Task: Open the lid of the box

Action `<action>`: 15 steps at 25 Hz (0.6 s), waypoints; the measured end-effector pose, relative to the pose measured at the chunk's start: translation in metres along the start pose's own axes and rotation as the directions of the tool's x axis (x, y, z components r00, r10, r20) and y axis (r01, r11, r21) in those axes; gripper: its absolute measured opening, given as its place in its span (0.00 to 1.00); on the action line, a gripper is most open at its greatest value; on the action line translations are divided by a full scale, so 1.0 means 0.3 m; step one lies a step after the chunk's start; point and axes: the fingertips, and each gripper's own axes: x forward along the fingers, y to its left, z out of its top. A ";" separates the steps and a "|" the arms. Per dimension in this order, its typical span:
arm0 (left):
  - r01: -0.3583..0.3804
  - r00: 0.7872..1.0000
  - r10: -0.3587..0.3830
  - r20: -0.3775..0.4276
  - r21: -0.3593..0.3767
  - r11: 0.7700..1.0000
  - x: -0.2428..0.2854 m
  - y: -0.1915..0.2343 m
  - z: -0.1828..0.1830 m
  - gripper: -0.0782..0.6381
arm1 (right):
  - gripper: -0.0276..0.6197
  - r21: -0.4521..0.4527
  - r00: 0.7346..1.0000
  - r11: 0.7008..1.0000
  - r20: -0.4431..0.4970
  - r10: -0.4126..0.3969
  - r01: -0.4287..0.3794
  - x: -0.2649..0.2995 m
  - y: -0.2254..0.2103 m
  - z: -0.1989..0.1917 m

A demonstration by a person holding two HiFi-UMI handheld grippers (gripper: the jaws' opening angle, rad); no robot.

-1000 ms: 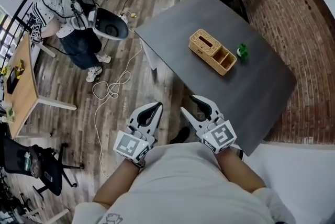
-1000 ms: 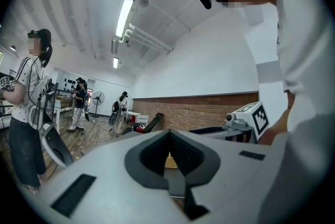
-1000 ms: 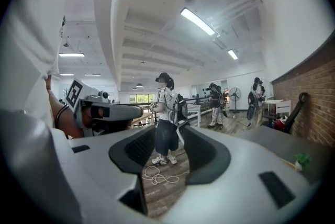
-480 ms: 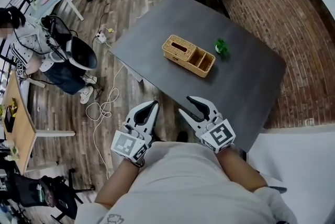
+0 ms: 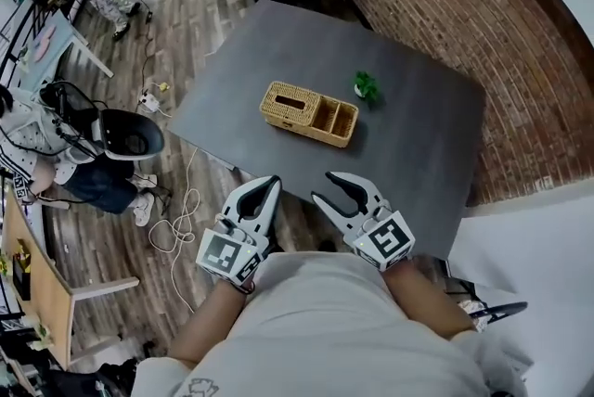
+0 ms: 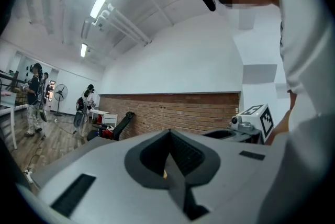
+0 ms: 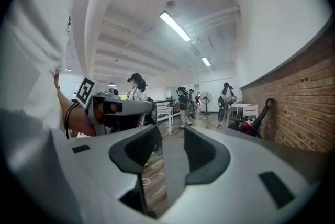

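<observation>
Inspection of the work area, from the head view.

**Task item.** The box (image 5: 309,113) is sitting near the middle of the grey table (image 5: 418,154), with its long side running across the person's line of reach. It is a woven, wicker-type unit. The lid (image 5: 289,101) is covering the left section and is showing a dark slot in its top. The right section is standing open as two compartments. A small green plant (image 5: 367,87) is standing just beyond the box's right end, apart from it.

**Handling assessment.**
- The box is looking light and fairly stiff.
- The rough weave is likely giving good grip rather than slipping.
- The strands are probably prone to crushing or snagging under a hard pinch.
- A light box on a smooth top is liable to slide or lift along with the lid.
- The sound holds appear to be the lid's free edge or the rim of the slot for lifting, and the wall of an open compartment for steadying.

**Grippers.**
- The left gripper (image 5: 267,191) is showing its jaws closed together, with nothing caught between them.
- The right gripper (image 5: 334,189) is holding its jaws apart, with only floor visible through the gap.

**Relative position.** Both grippers are hovering close to the person's body at the table's near edge. The box is lying well ahead of them, roughly in line between the two, and neither is touching it. The lid is not yet lifted.
</observation>
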 end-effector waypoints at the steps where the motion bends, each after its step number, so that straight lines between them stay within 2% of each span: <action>1: 0.018 1.000 -0.018 -0.002 0.002 1.000 0.014 0.015 0.005 0.12 | 0.32 -0.002 1.000 1.000 -0.001 -0.009 0.009 0.017 -0.006 0.002; 6: 0.086 0.996 -0.086 -0.019 0.016 0.996 0.070 0.127 0.020 0.12 | 0.32 0.003 0.999 0.999 -0.004 -0.055 0.055 0.138 -0.057 0.003; 15: 0.125 0.992 -0.125 -0.033 -0.012 0.992 0.061 0.377 0.021 0.12 | 0.32 -0.001 0.995 0.995 -0.024 -0.095 0.095 0.381 -0.076 0.007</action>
